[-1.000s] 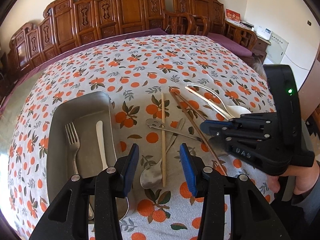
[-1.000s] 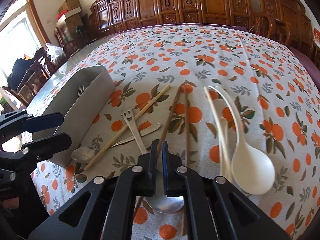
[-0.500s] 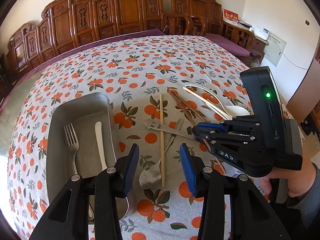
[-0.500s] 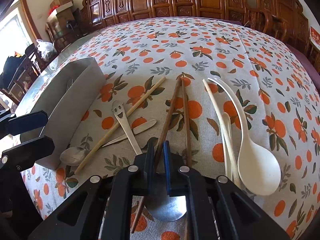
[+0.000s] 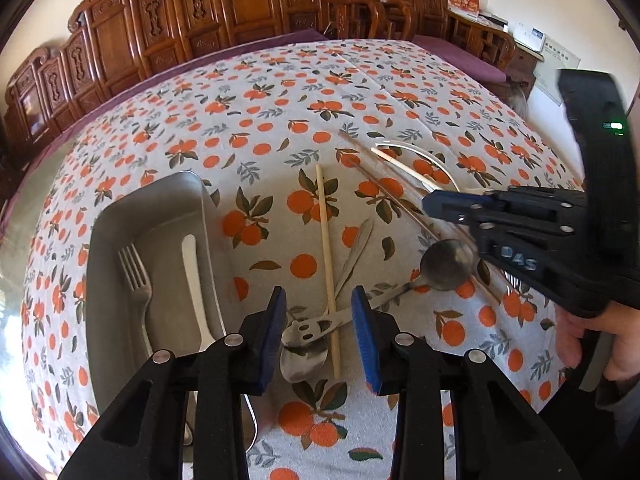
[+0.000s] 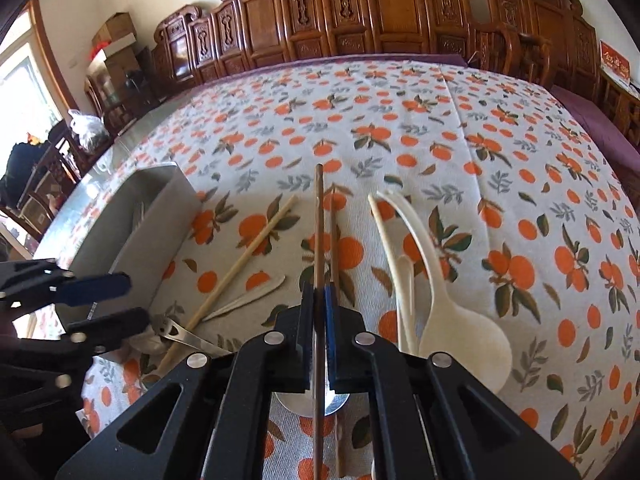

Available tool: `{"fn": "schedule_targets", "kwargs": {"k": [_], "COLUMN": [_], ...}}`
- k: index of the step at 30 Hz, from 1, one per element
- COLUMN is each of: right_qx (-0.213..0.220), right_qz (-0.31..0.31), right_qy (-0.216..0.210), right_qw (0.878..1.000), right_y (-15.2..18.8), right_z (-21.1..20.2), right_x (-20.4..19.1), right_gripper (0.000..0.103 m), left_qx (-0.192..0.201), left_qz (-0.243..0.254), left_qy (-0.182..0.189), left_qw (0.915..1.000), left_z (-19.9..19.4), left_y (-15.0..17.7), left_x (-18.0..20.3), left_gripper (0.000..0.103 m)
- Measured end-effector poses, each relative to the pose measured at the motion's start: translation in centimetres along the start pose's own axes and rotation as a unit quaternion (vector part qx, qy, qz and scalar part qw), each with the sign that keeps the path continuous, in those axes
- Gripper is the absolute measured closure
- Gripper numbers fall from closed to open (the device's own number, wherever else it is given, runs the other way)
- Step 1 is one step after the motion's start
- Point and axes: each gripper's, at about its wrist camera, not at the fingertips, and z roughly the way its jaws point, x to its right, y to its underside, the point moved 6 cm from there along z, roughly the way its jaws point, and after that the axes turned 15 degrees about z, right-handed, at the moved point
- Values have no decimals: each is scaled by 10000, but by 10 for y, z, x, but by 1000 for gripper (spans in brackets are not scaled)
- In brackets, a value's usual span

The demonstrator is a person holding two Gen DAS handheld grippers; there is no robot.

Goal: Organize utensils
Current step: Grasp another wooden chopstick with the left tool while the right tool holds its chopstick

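At the left, a grey metal tray (image 5: 120,216) sits on the orange-patterned tablecloth (image 5: 280,92), with a fork (image 5: 136,276) and a knife (image 5: 194,276) lying side by side in it. Just right of the tray, the left gripper (image 5: 319,332) hangs low over a small heap of cutlery; its blue jaws are closing, and between them lie the smiley-face handle of a steel spoon (image 5: 400,288), a pale wooden chopstick (image 5: 327,264) and the bowl of another spoon (image 5: 300,356), none of them pressed by the pads. The smiley spoon's bowl lies further right, on the cloth near the other gripper. There the right gripper (image 6: 316,312) is clamped tight on a dark brown chopstick (image 6: 318,224), which runs straight out between its fingers, while the second brown chopstick (image 6: 334,236) lies on the cloth just beside it. Furthest right are a white soup spoon (image 6: 460,332) and a thin white chopstick (image 6: 384,232) next to it.
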Motion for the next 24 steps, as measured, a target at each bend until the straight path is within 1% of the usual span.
{"fn": "schedule_targets", "kwargs": {"k": [5, 7, 11, 16, 24], "right_qx": [181, 210, 253, 251, 226], "right_qz": [49, 78, 118, 83, 50], "right_qy": [-151, -190, -248, -261, -298], "right_qw": [9997, 9996, 9993, 9993, 9993], "right_y": [-8, -9, -11, -10, -9], "right_z": [-16, -19, -24, -26, -23], "right_x": [7, 10, 15, 15, 12], "right_gripper": [96, 96, 96, 96, 96], "left_qx": [-71, -141, -375, -620, -749], "left_qz": [-15, -4, -70, -129, -226], "left_qy": [54, 80, 127, 53, 86], "left_qw": [10000, 9999, 9992, 9980, 9969], "left_z": [11, 18, 39, 57, 70], "left_y": [-16, -22, -29, -29, -25], "left_x": [1, 3, 4, 1, -3], "left_gripper": [74, 81, 87, 90, 90]}}
